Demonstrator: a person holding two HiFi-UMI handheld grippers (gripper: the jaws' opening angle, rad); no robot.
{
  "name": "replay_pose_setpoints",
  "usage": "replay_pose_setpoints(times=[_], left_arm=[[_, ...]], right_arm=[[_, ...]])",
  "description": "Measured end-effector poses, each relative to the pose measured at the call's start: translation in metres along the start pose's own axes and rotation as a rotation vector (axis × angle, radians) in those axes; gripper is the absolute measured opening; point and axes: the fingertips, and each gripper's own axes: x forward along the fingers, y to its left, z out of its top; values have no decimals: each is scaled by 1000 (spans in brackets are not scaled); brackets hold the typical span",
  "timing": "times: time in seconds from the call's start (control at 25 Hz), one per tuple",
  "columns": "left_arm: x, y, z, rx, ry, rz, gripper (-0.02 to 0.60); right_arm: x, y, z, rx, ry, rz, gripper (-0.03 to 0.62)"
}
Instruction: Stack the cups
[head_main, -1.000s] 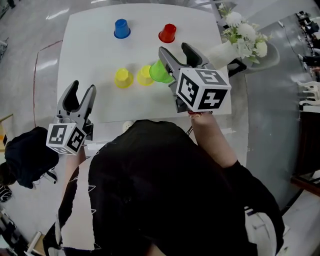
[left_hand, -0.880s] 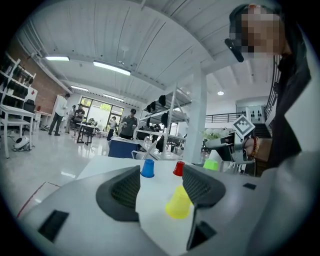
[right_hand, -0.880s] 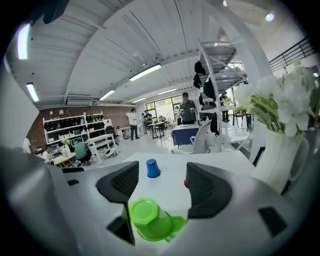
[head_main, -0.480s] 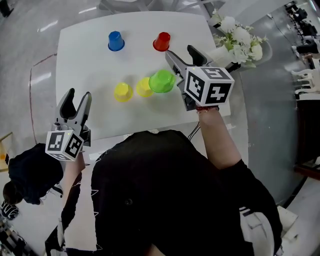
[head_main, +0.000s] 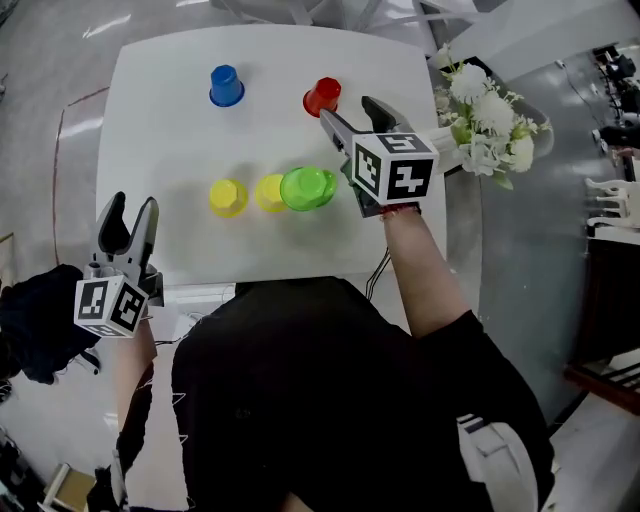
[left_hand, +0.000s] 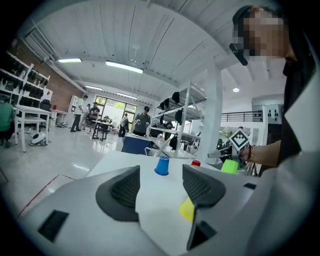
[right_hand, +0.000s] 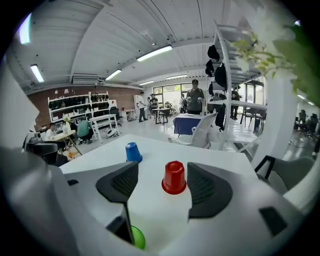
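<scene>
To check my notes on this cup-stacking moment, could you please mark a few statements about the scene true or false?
1. The blue cup stands upside down, apart from the others. True.
2. The left gripper holds the blue cup. False: it is open and empty, off the table's near corner.
3. The right gripper grips the red cup. False: its jaws have just been opening and stand apart with nothing between them; the cup stands ahead, untouched.
4. The green cup is next to a yellow cup. True.

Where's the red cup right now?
In the head view the red cup stands at the table's far side, right of the blue cup, just ahead of the open fingers of the right gripper.
</scene>
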Motion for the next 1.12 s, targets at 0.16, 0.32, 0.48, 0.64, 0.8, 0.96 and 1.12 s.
replay_pose_setpoints(times=[0.16,0.32,0.48,0.64,0.8,0.96,1.12], left_arm=[[-6,-1,-5,-4,14,68,278],[-10,-2,-10,-24,23,120,282],[-15,-3,-10,-25,28,160,284],[-20,-2,-10,-19,31,196,284],[-25,-3,-12,-20,39,227,285],[-26,-5,-11,-20,35,245,285],[-29,-5,-11,-20,34,258,285]], right_arm=[[24,-11,-2,-2,14,30,308],[46,-16,-5,-3,21,46,308],[65,-19,-10,-6,33,54,308],[79,-21,-15,-20,45,58,301],[90,-21,-19,-34,51,65,290],[96,-21,-23,-42,57,68,276],[100,-21,-22,-56,48,59,249]])
